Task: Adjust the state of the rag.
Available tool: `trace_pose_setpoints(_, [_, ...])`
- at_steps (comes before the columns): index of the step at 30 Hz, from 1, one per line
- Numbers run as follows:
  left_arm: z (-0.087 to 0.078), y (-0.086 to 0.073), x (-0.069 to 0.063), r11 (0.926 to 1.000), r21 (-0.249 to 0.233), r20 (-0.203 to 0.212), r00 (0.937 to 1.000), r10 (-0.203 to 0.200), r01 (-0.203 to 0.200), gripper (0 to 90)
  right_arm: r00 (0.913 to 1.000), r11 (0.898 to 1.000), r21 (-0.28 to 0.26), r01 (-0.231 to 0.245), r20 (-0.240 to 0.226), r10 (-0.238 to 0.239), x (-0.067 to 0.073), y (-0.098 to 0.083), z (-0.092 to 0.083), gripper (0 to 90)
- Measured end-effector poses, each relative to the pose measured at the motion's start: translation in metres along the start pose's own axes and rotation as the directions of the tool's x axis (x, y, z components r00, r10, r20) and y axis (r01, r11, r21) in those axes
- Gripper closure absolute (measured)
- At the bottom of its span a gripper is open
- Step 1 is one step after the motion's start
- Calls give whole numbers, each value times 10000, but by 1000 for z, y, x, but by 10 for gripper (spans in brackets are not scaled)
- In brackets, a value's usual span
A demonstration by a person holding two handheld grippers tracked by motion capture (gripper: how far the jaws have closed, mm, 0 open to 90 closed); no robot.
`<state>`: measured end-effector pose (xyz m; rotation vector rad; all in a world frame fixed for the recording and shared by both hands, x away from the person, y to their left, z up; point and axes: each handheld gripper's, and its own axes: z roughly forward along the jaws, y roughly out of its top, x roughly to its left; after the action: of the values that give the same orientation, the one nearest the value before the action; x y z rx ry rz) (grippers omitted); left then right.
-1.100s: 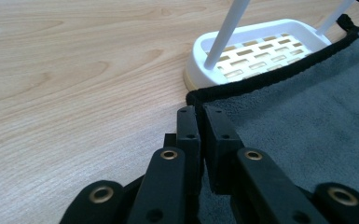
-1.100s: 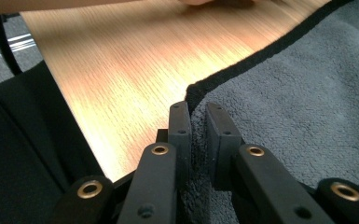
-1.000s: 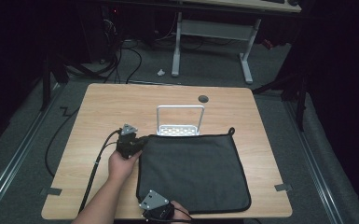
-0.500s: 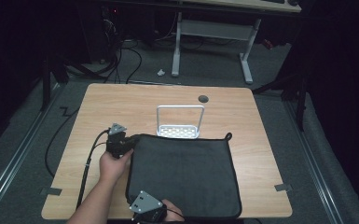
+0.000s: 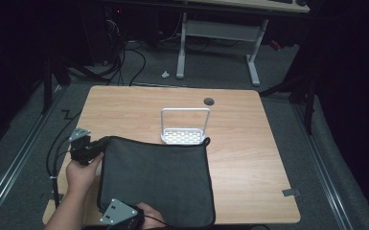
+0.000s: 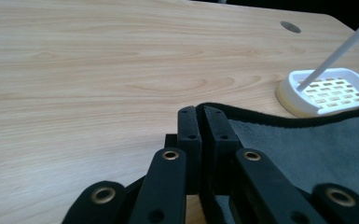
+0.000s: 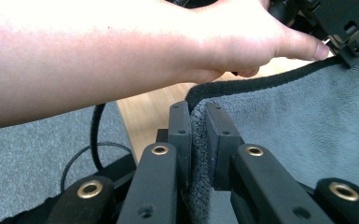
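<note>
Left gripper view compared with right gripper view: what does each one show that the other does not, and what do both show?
The left gripper view alone has the white perforated rack base and the round hole in the tabletop. The right gripper view alone has the person's left hand, the grey floor and a black cable. Both have the dark grey cloth pinched between black jaws, on the light wooden table.

One cloth (image 5: 158, 177), one rack (image 5: 184, 127), two claws.

cloth (image 5: 158, 179): dark grey | table (image 5: 249, 143): light woodgrain | rack (image 5: 184, 135): white
</note>
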<state>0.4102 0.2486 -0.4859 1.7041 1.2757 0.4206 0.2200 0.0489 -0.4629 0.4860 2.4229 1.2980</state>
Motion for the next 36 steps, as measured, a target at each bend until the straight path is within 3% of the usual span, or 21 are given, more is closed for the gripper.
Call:
trace_pose_setpoints(3, [1, 0, -3, 9999, -23, 77, 9999, -127, 127, 861, 9999, 9999, -97, -60, 85, 61, -1, 1, -5, 827])
trace_pose_setpoints(6, [11, 4, -15, 9999, 57, 314, 9994, -149, 147, 861, 9990, 9996, -150, -246, 366, 251, -10, -5, -18, 827])
trace_pose_setpoints(16, [52, 23, -88, 9969, 194, 1076, 9915, 734, -760, 859, 9823, 9951, 124, -979, 1618, 946, -42, -49, -76, 826])
trace_pose_setpoints(21, [70, 26, -127, 9924, 166, 1368, 9834, 1189, -1223, 856, 9734, 9936, 191, -1118, 2035, 1056, -50, -69, -99, 825])
trace_pose_setpoints(28, [95, 21, -165, 9889, 493, 1545, 9792, 1314, -1404, 852, 9623, 9891, 497, -1382, 2431, 1223, -58, -96, -119, 822])
trace_pose_setpoints(33, [110, 19, -189, 9820, 601, 1793, 9697, 1660, -1792, 850, 9510, 9819, 690, -1764, 2693, 1519, -63, -116, -132, 821])
trace_pose_setpoints(36, [117, 19, -203, 9810, 630, 1911, 9670, 1684, -1833, 848, 9457, 9775, 743, -1972, 2772, 1697, -64, -124, -139, 818])
